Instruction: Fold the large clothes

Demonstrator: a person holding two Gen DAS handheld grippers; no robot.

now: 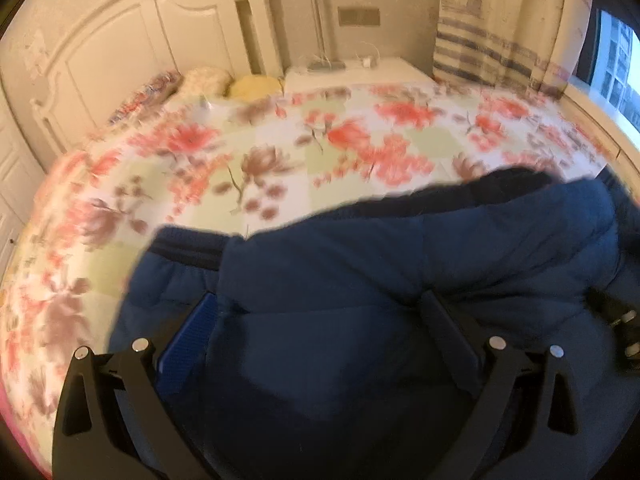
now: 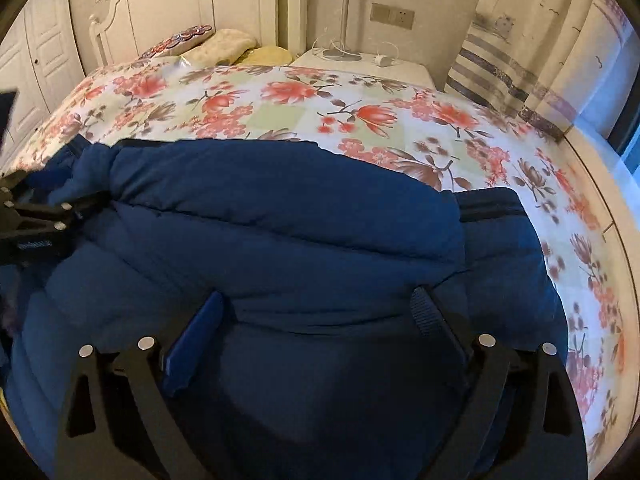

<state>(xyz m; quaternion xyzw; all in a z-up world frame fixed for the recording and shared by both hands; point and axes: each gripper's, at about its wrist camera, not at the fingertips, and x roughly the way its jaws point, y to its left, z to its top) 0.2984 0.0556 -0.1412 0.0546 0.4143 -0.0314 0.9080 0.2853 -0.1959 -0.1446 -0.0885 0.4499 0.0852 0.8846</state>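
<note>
Floral bedspread (image 2: 360,120) is carrying the navy padded jacket (image 2: 280,220), lying bulkily folded. Right gripper (image 2: 320,312) and left gripper (image 1: 320,316) are hovering over it, jaws spread wide, gripping nothing, probably releasing the fold.

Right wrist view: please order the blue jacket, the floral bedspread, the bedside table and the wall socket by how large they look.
1. jacket, though nearest the camera
2. bedspread
3. bedside table
4. socket

A puffy navy blue jacket (image 2: 280,216) lies folded over itself (ribbed dark cuff showing) on the floral bedspread.
</note>
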